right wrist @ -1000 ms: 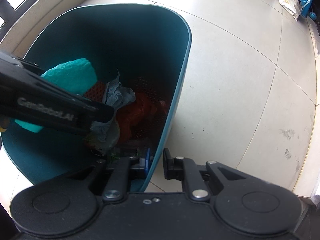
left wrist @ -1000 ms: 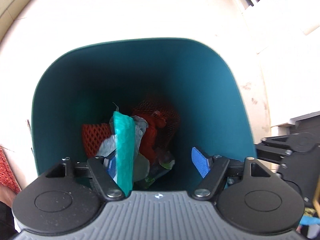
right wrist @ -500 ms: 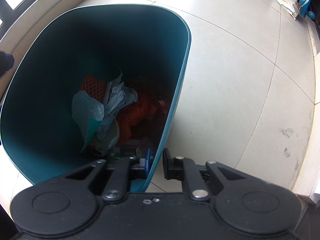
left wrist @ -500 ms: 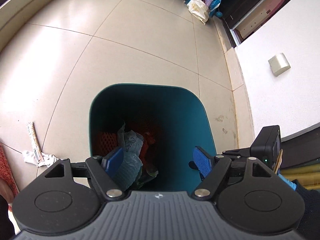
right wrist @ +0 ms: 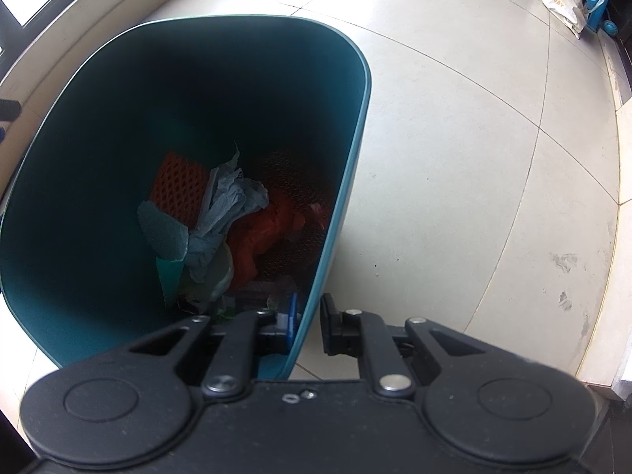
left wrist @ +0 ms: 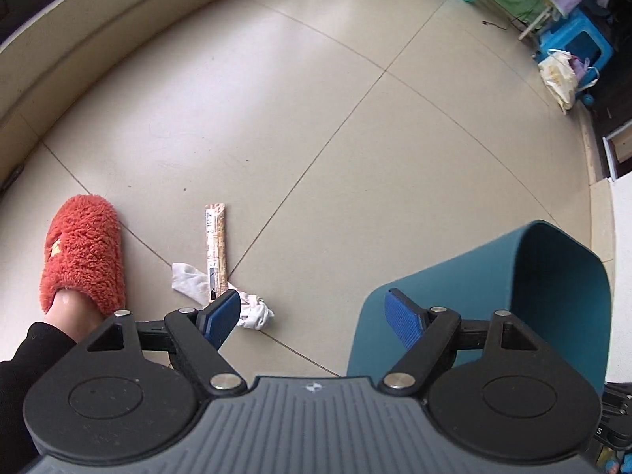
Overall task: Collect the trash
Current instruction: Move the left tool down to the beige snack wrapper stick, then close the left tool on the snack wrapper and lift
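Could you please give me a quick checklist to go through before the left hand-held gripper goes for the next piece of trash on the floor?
1. Left hand-held gripper empty, its jaws having just been opening: ok.
2. Right hand-held gripper clamped on the teal bin rim: ok.
3. Trash left on the floor: long wrapper lying across a crumpled white tissue: ok.
4. Left gripper centred over that trash: not ok, it sits at the left finger's tip.
5. Red slipper close beside the trash: not ok, mind the foot.
6. Room in the bin for more: ok.

Teal bin (right wrist: pixel 98 181) holds crumpled trash; a wrapper (left wrist: pixel 216 251) overlaps a white tissue (left wrist: pixel 189 282) on the floor.
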Demonstrator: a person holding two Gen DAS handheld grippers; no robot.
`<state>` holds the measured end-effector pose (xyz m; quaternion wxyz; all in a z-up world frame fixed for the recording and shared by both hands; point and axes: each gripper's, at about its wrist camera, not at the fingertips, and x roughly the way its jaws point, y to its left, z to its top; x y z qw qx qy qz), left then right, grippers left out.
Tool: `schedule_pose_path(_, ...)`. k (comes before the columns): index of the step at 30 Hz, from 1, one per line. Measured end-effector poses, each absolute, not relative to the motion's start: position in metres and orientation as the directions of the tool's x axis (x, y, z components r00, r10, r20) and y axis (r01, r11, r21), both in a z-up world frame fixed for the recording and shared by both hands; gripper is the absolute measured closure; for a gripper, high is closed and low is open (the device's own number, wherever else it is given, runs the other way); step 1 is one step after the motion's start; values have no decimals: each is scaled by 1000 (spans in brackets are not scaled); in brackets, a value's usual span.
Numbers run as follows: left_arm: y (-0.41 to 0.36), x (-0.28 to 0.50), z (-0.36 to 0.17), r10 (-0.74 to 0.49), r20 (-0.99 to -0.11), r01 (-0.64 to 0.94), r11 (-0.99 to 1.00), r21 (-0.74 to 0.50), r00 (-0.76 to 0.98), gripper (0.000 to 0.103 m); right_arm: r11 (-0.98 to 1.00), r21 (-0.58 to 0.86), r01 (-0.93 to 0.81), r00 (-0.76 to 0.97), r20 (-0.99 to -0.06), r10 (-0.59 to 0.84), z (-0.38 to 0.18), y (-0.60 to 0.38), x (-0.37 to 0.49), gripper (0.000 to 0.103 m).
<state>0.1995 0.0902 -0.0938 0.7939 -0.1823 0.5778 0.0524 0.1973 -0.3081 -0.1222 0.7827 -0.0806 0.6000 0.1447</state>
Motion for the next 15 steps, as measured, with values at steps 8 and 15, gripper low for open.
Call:
schedule_pose_path(8,129,244,-192,-79,-975,-419,893,-162,207,23,954,83,-289,222,-963,151,-122,-315,199,92)
schedule_pose_path(15,145,261,-257,-34,-991,-456,886,-88,126,23,955,73,-287,217,-966,139,-122,-315,203,92)
